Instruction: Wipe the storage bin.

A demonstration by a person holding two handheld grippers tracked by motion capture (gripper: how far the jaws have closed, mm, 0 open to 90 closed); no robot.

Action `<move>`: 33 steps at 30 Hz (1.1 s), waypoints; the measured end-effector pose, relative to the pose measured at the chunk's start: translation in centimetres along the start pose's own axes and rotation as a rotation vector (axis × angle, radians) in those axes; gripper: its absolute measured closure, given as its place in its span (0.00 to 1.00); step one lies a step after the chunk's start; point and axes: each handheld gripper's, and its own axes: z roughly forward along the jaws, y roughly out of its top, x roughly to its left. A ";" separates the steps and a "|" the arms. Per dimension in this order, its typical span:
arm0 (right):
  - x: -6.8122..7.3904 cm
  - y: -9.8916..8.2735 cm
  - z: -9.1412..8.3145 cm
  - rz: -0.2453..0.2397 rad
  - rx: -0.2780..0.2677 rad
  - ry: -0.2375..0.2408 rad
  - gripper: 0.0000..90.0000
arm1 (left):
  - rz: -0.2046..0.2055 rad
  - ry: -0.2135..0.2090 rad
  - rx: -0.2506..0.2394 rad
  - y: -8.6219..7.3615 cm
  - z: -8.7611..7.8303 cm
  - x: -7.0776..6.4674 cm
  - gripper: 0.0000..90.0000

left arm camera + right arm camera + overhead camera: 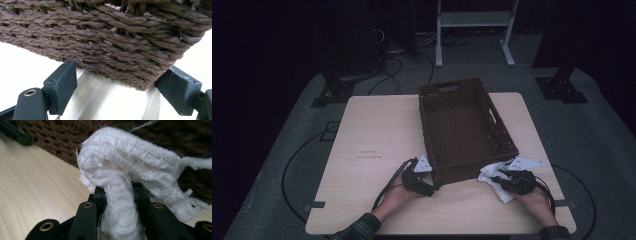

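Left gripper (428, 181): jaws spread around brown woven basket (464, 127) corner, centre frame | Right gripper (498, 178): pinching white cloth (493, 175), lower right, beside basket | Wooden table (377, 140).

The high view looks down across the table (377, 145) from the person's side; both gripper views sit low and close against the same wicker basket (462, 130).

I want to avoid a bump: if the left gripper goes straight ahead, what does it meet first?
Most likely the brown basket: its near lower corner sits just ahead of the left gripper, between the open jaws. Whether it already touches is unclear.
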 end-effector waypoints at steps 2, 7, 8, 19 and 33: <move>0.2 -0.2 0.7 -0.003 0.035 0.010 0.78 | 0.000 0.000 0.000 0.0 0.0 0.0 0.20; 0.2 -0.2 0.7 0.001 0.035 0.012 0.78 | 0.000 0.000 0.000 0.0 0.0 0.0 0.20; 0.2 -0.2 0.6 -0.004 0.035 0.010 0.78 | 0.000 0.000 -0.001 0.0 0.0 0.0 0.20; 1.0 1.4 -1.7 -0.040 -0.079 -0.011 0.78 | 0.000 0.000 -0.001 0.0 0.0 0.0 0.20; 1.7 2.8 -4.2 -0.078 -0.178 -0.024 0.78 | 0.001 -0.001 -0.003 0.0 0.0 0.0 0.20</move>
